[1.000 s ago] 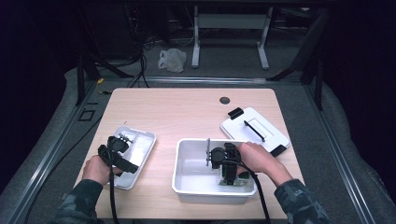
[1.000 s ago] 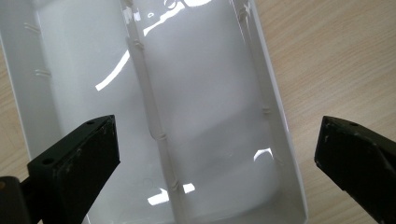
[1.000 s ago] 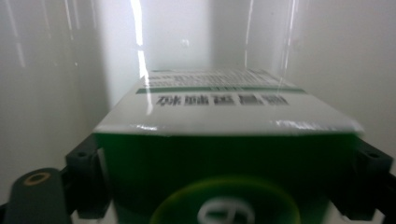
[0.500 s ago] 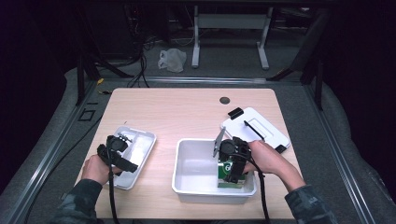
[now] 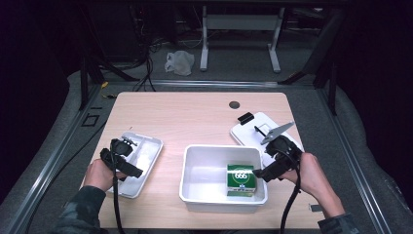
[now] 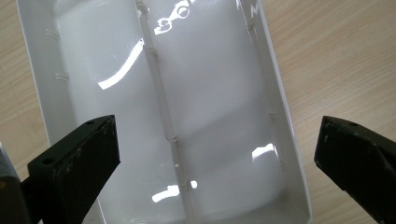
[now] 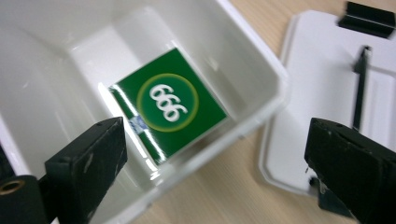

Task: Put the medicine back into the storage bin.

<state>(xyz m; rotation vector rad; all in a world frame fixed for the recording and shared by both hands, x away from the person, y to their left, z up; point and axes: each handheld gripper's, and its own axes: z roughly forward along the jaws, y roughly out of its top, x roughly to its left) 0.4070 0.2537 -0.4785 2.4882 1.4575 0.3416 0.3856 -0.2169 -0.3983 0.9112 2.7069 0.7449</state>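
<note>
Plastic bag [image 5: 179, 62] on floor
</note>
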